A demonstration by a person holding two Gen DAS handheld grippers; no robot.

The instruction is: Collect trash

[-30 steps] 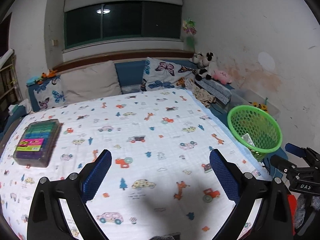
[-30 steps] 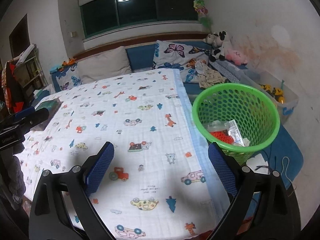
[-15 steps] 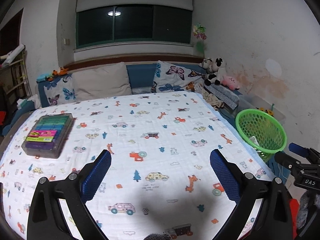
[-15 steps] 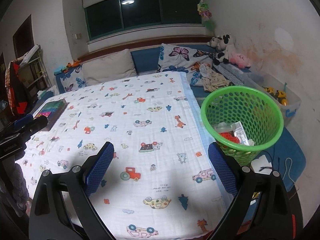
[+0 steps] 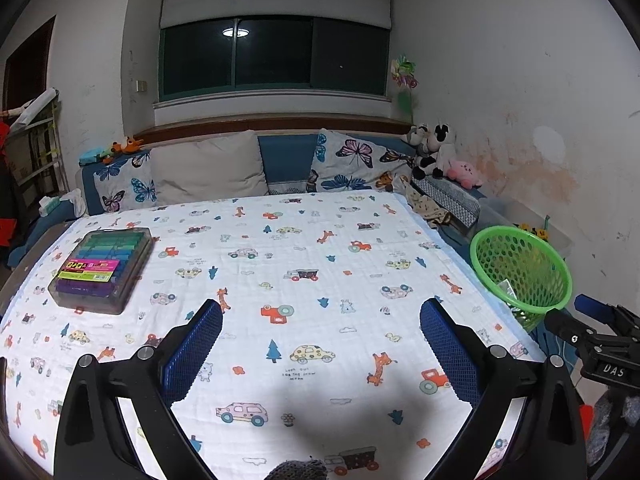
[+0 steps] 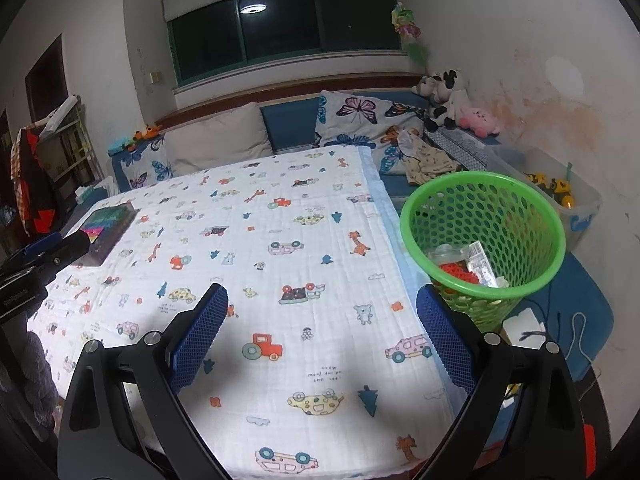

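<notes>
As far as views show: trash (image 6: 468, 266) already in basket (image 6: 482, 184); bed (image 5: 320, 264) bare of litter; my left hand-held gripper (image 5: 320, 340) and right hand-held gripper (image 6: 322, 330) both spread, empty. Judged near done.

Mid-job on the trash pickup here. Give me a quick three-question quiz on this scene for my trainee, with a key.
1. True or false: the green mesh basket already holds some trash.
2. Multiple choice: the clear case of coloured markers lies on the
A. left part of the printed bedsheet
B. blue floor mat
C. window sill
3. Fill in: the left tool and the right tool both stand ____, holding nothing.

Key: 1 true; 2 A; 3 open
</notes>
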